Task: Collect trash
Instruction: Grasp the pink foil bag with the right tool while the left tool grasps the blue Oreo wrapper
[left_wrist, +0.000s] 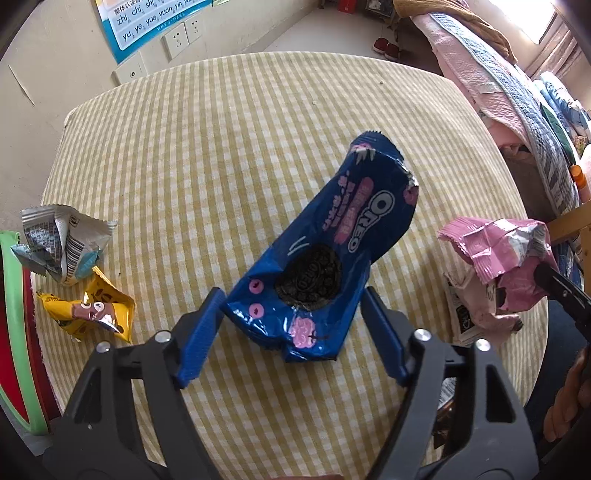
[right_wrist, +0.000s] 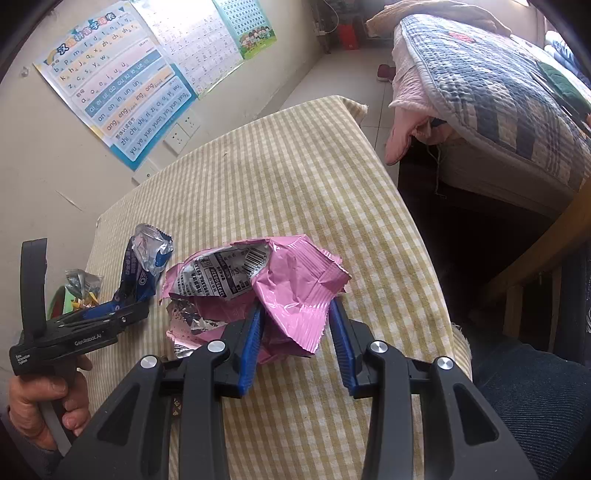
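Observation:
A blue Oreo wrapper (left_wrist: 325, 254) lies on the yellow checked tablecloth (left_wrist: 221, 147). My left gripper (left_wrist: 293, 314) is open, its blue fingers on either side of the wrapper's near end. A crumpled pink wrapper (right_wrist: 280, 291) lies at the table's right side; it also shows in the left wrist view (left_wrist: 498, 266). My right gripper (right_wrist: 297, 328) is open with its fingers around the pink wrapper's near part. The Oreo wrapper (right_wrist: 144, 266) and the left gripper (right_wrist: 107, 314) show at left in the right wrist view.
A silver wrapper (left_wrist: 62, 243) and a yellow wrapper (left_wrist: 92, 314) lie at the table's left edge, beside a green-rimmed red container (left_wrist: 18, 332). A bed with quilts (right_wrist: 498, 103) stands to the right. A wall with posters (right_wrist: 122, 92) lies behind the table.

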